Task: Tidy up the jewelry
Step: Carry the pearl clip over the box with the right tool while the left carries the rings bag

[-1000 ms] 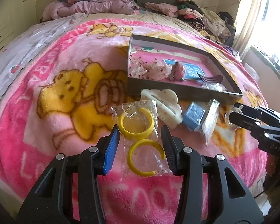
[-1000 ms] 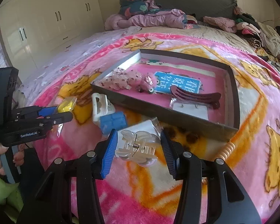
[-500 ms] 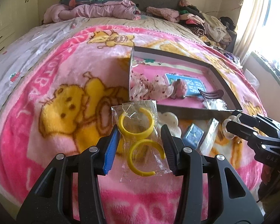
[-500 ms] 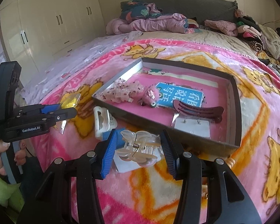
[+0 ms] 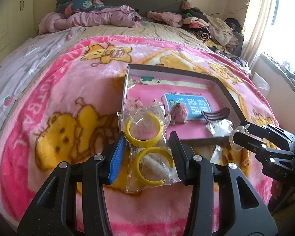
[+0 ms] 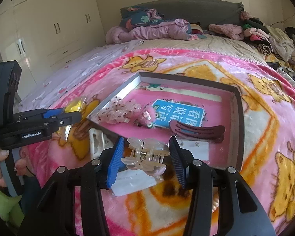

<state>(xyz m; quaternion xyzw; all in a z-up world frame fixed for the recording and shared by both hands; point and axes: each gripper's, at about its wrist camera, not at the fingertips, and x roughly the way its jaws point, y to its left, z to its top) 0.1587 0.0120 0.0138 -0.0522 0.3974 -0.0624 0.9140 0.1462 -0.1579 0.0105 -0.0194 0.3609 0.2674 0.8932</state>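
My left gripper (image 5: 147, 153) is shut on a clear plastic bag with two yellow open rings (image 5: 145, 135), held above the pink blanket just before the near left corner of the grey box tray (image 5: 226, 96). My right gripper (image 6: 147, 157) is shut on a translucent hair claw clip (image 6: 145, 155), held above the tray's near wall (image 6: 108, 130). In the tray lie a pale pink scrunchie (image 6: 118, 112), a fuzzy pink clip (image 6: 147, 116), a dark red hair clip (image 6: 198, 130) and a white card (image 6: 194, 149). The right gripper also shows in the left wrist view (image 5: 238, 135).
On the blanket before the tray lie a white claw clip (image 6: 97, 142) and a clear packet (image 6: 133, 182). A beaded item (image 6: 215, 202) lies by my right finger. Piled clothes (image 6: 265, 37) and bedding (image 6: 153, 29) are at the headboard. Wardrobes (image 6: 39, 39) stand at left.
Both grippers have risen and moved toward the tray with their loads. The items on the blanket now sit lower and partly hidden behind the fingers.
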